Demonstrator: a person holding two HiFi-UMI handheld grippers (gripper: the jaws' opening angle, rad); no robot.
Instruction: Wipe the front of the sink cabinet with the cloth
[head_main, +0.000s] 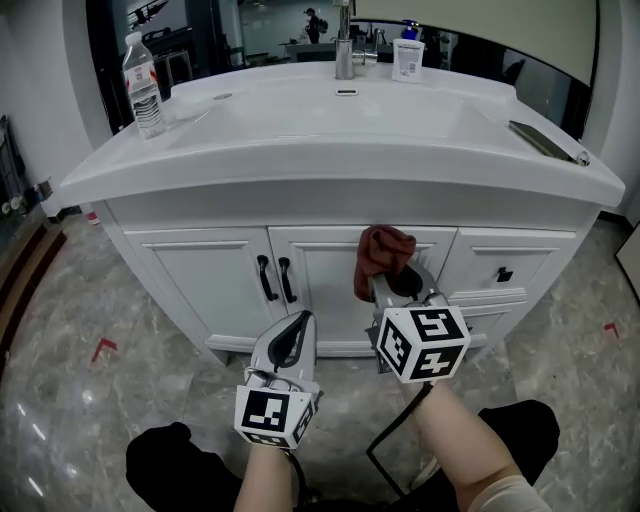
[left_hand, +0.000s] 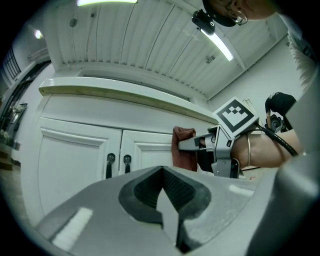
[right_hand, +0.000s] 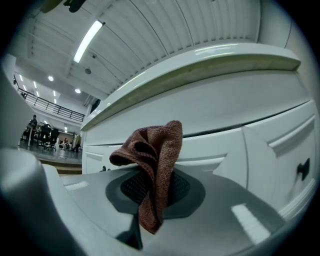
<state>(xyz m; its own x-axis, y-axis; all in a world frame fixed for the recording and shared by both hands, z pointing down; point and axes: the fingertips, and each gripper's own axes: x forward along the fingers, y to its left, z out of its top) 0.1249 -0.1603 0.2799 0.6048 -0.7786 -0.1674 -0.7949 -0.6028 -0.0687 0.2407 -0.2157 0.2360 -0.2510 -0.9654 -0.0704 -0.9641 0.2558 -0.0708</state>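
My right gripper (head_main: 392, 290) pinches the cloth (head_main: 383, 252), presenting its bunched end to the upper cabinet (head_main: 205, 275) front for wiping. My left gripper (head_main: 292, 338), jaws pressed together and empty, hangs back for clearance.

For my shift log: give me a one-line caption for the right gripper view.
Right gripper, jaws shut on a reddish-brown cloth, holds it up before the white sink cabinet.

cloth (head_main: 383, 258): rough, nubby terry weave | sink cabinet (head_main: 210, 275): smooth satin-white painted panels | countertop (head_main: 250, 120): glossy white | faucet (head_main: 344, 45): polished metal | door handles (head_main: 265, 278): matt black | floor (head_main: 60, 400): glossy marble-look tile | bottle (head_main: 146, 85): clear plastic
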